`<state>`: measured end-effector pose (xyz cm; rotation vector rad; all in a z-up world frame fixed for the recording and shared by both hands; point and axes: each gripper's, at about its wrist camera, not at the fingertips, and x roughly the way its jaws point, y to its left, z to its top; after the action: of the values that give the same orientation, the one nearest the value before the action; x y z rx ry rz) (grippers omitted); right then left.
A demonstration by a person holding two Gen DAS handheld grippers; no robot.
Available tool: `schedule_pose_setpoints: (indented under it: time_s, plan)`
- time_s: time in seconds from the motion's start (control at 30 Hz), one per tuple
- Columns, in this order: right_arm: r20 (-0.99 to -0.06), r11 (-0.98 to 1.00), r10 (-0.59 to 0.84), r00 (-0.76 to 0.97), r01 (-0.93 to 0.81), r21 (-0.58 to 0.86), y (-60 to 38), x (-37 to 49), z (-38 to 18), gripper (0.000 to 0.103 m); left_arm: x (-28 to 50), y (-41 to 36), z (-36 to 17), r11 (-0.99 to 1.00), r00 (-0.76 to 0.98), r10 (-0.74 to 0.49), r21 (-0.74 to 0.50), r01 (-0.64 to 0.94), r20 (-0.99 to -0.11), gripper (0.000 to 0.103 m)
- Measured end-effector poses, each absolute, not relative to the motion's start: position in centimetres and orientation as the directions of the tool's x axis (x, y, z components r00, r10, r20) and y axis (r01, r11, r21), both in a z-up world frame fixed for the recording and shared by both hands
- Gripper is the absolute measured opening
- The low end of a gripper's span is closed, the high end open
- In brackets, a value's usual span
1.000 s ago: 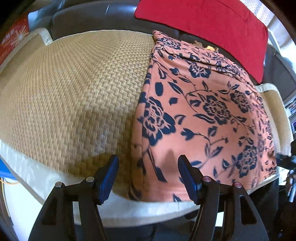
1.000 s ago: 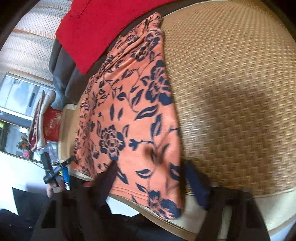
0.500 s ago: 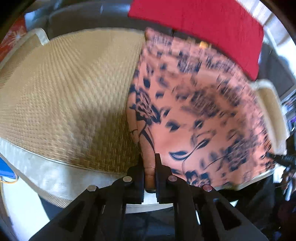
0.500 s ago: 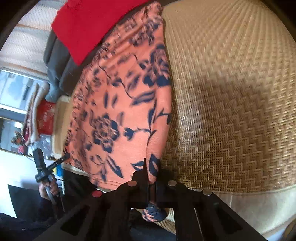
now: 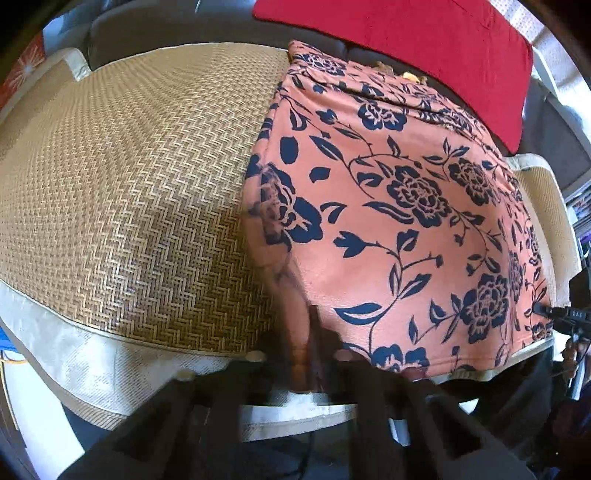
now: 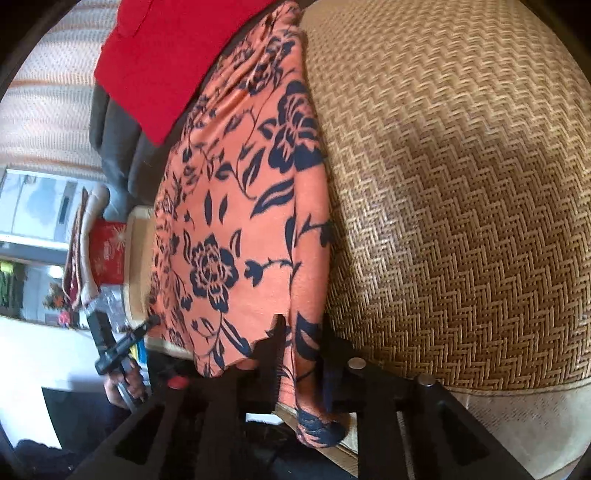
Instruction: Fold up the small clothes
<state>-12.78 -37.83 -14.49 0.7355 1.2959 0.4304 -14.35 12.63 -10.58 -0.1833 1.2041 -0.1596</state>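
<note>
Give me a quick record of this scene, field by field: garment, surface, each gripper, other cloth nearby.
garment: orange floral cloth, lying flat on the mat
surface: woven mat
left gripper: jaws closed on the cloth's near edge
right gripper: jaws closed on the cloth's near corner
nearby: red cloth behind the floral one

Home living room: dark sofa at top of frame, covered by woven seat mat, red cloth over backrest.
</note>
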Motion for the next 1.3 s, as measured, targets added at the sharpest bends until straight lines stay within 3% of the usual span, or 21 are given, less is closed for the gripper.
schedule_pose_setpoints:
  time_s: [0.1, 0.17, 0.27, 0.33, 0.5, 0.6, 0.67, 0.73, 0.93, 0.97, 1.0, 1.03, 1.07, 1.1, 1.17, 1.3]
  plan:
    - [-0.633, 0.653, 0.697, 0.336, 0.067, 0.754, -39.2, -13.2, -10.8, 0.005, -15.3, 13.8, -7.2, 0.961, 0.448, -0.253, -0.277, 0.011, -0.858, 0.007]
    - [-0.621, 0.654, 0.696, 0.36, 0.041, 0.756, -39.6, -13.4, -9.5, 0.005, -14.9, 13.9, -7.6, 0.96, 0.439, -0.256, -0.278, 0.013, -0.862, 0.007]
    - [-0.653, 0.66, 0.699, 0.291, 0.087, 0.746, -39.3, -13.0, -12.5, 0.005, -13.9, 13.9, -11.9, 0.966, 0.328, -0.234, -0.257, -0.028, -0.915, 0.007]
    - [-0.657, 0.645, 0.712, 0.247, 0.142, 0.751, -39.2, -13.0, -15.2, 0.005, -14.1, 13.4, -12.1, 0.972, 0.33, -0.215, -0.234, -0.019, -0.919, 0.007]
    - [-0.543, 0.557, 0.769, 0.339, 0.063, 0.828, -39.7, -13.6, -13.4, 0.006, -13.6, 12.7, -12.6, 0.97, 0.317, -0.217, -0.241, -0.036, -0.923, 0.008]
    - [-0.603, 0.581, 0.752, 0.266, 0.164, 0.797, -40.1, -13.4, -16.5, 0.006, -12.9, 12.4, -12.0, 0.973, 0.312, -0.213, -0.23, -0.018, -0.926, 0.007]
    - [-0.569, 0.564, 0.773, 0.279, 0.107, 0.819, -39.8, -12.8, -15.0, 0.006, -11.7, 11.5, -9.0, 0.969, 0.363, -0.238, -0.245, 0.026, -0.901, 0.007]
    - [-0.468, 0.494, 0.82, 0.328, 0.005, 0.869, -39.7, -11.6, -12.0, 0.006, -9.9, 11.1, -6.0, 0.963, 0.418, -0.264, -0.259, 0.07, -0.869, 0.007]
    - [-0.284, 0.421, 0.821, 0.496, -0.19, 0.887, -41.7, -0.3, -3.9, 0.006, 3.0, 10.1, 3.0, 0.944, 0.646, -0.321, -0.291, 0.158, -0.692, 0.009]
    - [-0.255, 0.42, 0.794, 0.552, -0.196, 0.886, -42.6, 3.1, -2.8, 0.009, 5.3, 10.0, 3.7, 0.946, 0.691, -0.303, -0.295, 0.134, -0.657, 0.013]
    - [-0.243, 0.423, 0.771, 0.588, -0.188, 0.887, -43.0, 5.0, -2.3, 0.01, 7.7, 9.6, 3.8, 0.95, 0.727, -0.279, -0.293, 0.112, -0.627, 0.029]
    - [-0.245, 0.436, 0.744, 0.622, -0.175, 0.883, -43.3, 7.1, -2.3, 0.026, 9.8, 9.2, 3.1, 0.955, 0.739, -0.25, -0.284, 0.083, -0.625, 0.048]
    - [-0.258, 0.45, 0.721, 0.643, -0.152, 0.88, -43.5, 9.2, -2.8, 0.046, 11.4, 8.8, 2.4, 0.96, 0.734, -0.224, -0.273, 0.054, -0.642, 0.092]
    - [-0.297, 0.46, 0.699, 0.651, -0.092, 0.883, -43.8, 11.2, -4.3, 0.097, 13.6, 8.9, 0.3, 0.972, 0.701, -0.138, -0.233, -0.041, -0.7, 0.096]
    - [-0.424, 0.514, 0.602, 0.677, 0.078, 0.854, -44.3, 11.9, -6.6, 0.103, 14.1, 10.0, -2.8, 0.965, 0.649, -0.105, -0.236, -0.118, -0.754, 0.095]
    - [-0.481, 0.567, 0.567, 0.669, 0.107, 0.817, -42.6, 6.6, -8.8, 0.103, 9.9, 10.8, -7.3, 0.955, 0.592, -0.148, -0.269, -0.121, -0.792, 0.095]
